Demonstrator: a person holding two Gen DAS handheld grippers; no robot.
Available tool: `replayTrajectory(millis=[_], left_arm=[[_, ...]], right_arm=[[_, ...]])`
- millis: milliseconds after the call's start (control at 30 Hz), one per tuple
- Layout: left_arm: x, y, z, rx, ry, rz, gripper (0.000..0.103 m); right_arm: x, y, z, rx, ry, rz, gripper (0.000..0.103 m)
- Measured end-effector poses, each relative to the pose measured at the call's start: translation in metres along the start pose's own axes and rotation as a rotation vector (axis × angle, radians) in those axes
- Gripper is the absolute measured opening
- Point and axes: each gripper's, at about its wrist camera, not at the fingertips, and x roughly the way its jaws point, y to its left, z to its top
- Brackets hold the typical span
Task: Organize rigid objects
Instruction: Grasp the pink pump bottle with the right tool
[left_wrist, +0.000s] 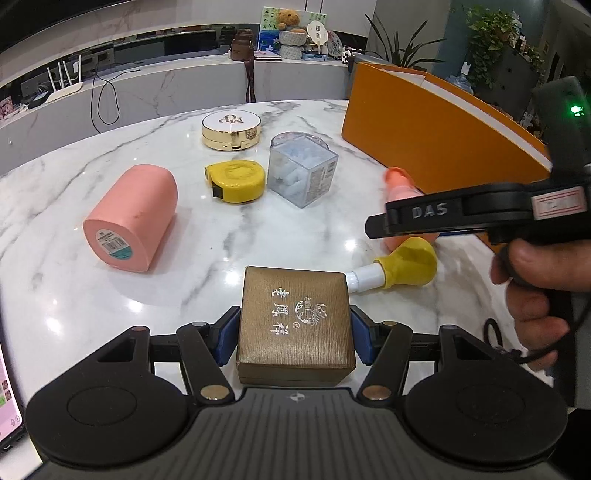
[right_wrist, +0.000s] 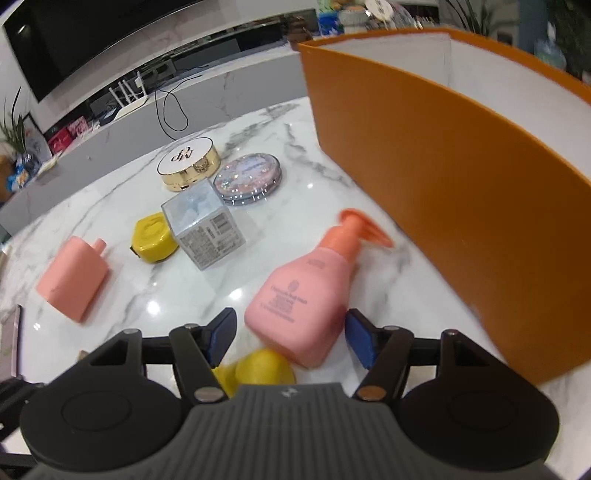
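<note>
Left gripper (left_wrist: 294, 334) clamped on brown box (left_wrist: 294, 325), near orange bin (left_wrist: 436, 147). Right gripper (right_wrist: 290, 338) released, straddling pink pump bottle (right_wrist: 303, 299) beside bin.

Brown box (left_wrist: 294, 325) with silver lettering, pink bottle (right_wrist: 301, 295), orange bin (right_wrist: 461, 206) (white inside), grey-veined marble (left_wrist: 184, 266).

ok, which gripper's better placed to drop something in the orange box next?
Left, probably. The left gripper already clamps the brown box; the right gripper is open, only straddling the pink pump bottle, though nearer the orange box.
</note>
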Motion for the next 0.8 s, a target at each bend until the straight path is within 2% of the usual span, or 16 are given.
replayTrajectory(millis=[200,300,467,800], left_arm=[[-0.001,0.006,-0.001,0.0,-0.005,0.0,0.07],[-0.002,0.01,-0.002,0.0,-0.009,0.0,0.07],[-0.002,0.013,-0.002,0.003,-0.014,0.001,0.07],[-0.004,0.011,-0.003,0.028,-0.016,0.011,0.069]], right_arm=[[0.015,0.013,0.003,-0.151,-0.046,-0.065,0.064],[0.021,0.017,0.002,-0.216,-0.075,-0.092,0.056],[0.023,0.019,0.004,-0.236,-0.089,-0.085,0.045],[0.022,0.021,0.004,-0.255,-0.079,-0.073,0.044]])
